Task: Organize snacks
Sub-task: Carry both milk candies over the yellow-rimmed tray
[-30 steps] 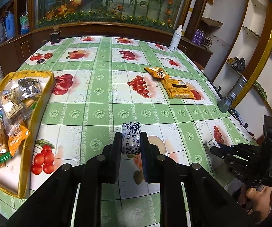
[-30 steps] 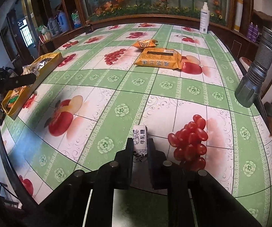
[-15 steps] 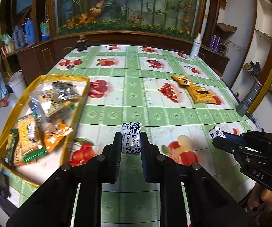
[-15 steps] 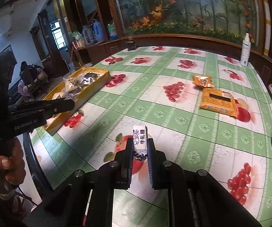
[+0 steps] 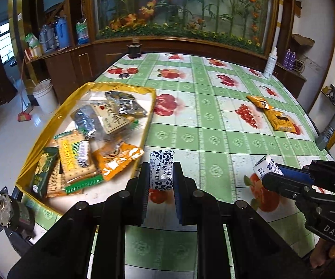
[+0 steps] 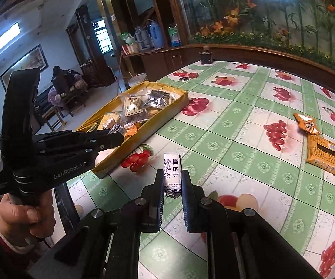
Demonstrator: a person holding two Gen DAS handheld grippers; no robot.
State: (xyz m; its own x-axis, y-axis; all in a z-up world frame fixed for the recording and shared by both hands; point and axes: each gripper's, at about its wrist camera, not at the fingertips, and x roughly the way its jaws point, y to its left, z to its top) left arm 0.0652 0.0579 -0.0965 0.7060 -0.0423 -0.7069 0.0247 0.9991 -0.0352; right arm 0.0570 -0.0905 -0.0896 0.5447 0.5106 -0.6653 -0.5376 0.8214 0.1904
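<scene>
Two wrapped candies were in my grip: my left gripper (image 5: 161,177) clenched a blue-and-white candy (image 5: 162,172), my right gripper (image 6: 172,181) a white nougat candy (image 6: 172,173), each candy's lower end hidden between the pads. Both grippers pointed down at a slant above the tablecloth (image 5: 214,125), the left just beside the yellow tray (image 5: 51,125) of snacks. Only my left hand (image 6: 25,216) showed, gripping its handle; print on the tray's packets was unreadable.

My left tongs (image 5: 161,176) clamp blue-white candy (image 5: 162,172) above tabletop (image 5: 214,125), just beside yellow tray (image 5: 51,125); right tongs (image 5: 272,176) grip another candy (image 5: 264,166).
</scene>
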